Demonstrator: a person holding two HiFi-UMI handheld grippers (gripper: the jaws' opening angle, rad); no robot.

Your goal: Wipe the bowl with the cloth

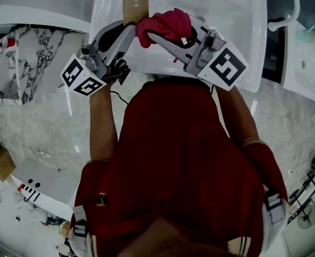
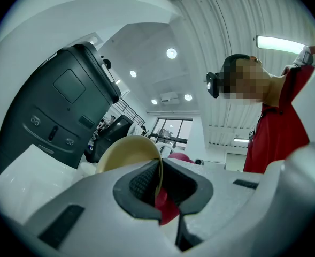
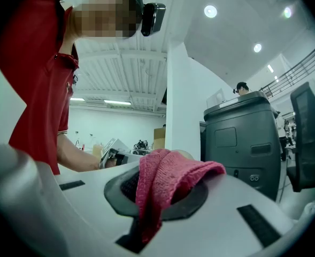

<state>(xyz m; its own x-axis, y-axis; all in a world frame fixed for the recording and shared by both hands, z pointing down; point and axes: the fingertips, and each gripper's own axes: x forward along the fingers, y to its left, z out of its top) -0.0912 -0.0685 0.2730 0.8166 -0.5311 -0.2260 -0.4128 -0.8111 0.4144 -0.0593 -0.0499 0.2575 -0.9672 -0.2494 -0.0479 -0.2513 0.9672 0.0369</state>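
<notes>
Pale marble floor point(image 1: 39, 133) — white ceiling point(image 2: 146, 42), round lights point(image 2: 171, 53), tall windows point(image 2: 170, 130).

white table point(image 1: 237, 36) | marble slab point(image 1: 26, 63) at left | dark grey machine point(image 2: 55, 106)

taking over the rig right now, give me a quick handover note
Left gripper: shut on the rim of the bowl, which is held up over the white counter.
Right gripper: shut on the red cloth, bunched against the bowl.
Done: both things are in hand and touching.
Left: rub the cloth round the bowl; how much is wiped cannot be told.
</notes>
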